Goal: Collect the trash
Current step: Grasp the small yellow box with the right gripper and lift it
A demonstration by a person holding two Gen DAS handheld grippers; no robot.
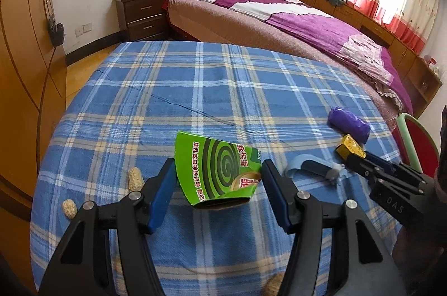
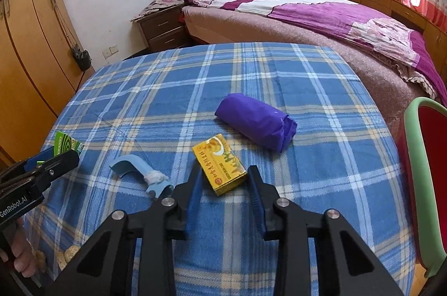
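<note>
A torn green mosquito-coil box [image 1: 220, 170] lies on the blue plaid cloth [image 1: 195, 89], between the open fingers of my left gripper [image 1: 218, 170], which do not touch it. A small yellow box [image 2: 220, 164] lies just ahead of and partly between the open fingers of my right gripper [image 2: 225, 174]. It also shows in the left wrist view [image 1: 350, 149] at the right gripper's tips [image 1: 354, 156]. A purple rolled bag [image 2: 255, 124] lies beyond it. A light blue curved plastic piece [image 2: 139, 173] with white fluff lies between the two grippers.
Peanut shells [image 1: 135, 177] lie at the cloth's front left. A red chair with a green rim [image 2: 427, 156] stands at the right. A bed [image 1: 293, 22] with a purple quilt lies behind, a nightstand [image 1: 142, 14] beside it and wooden wardrobes [image 1: 25, 72] on the left.
</note>
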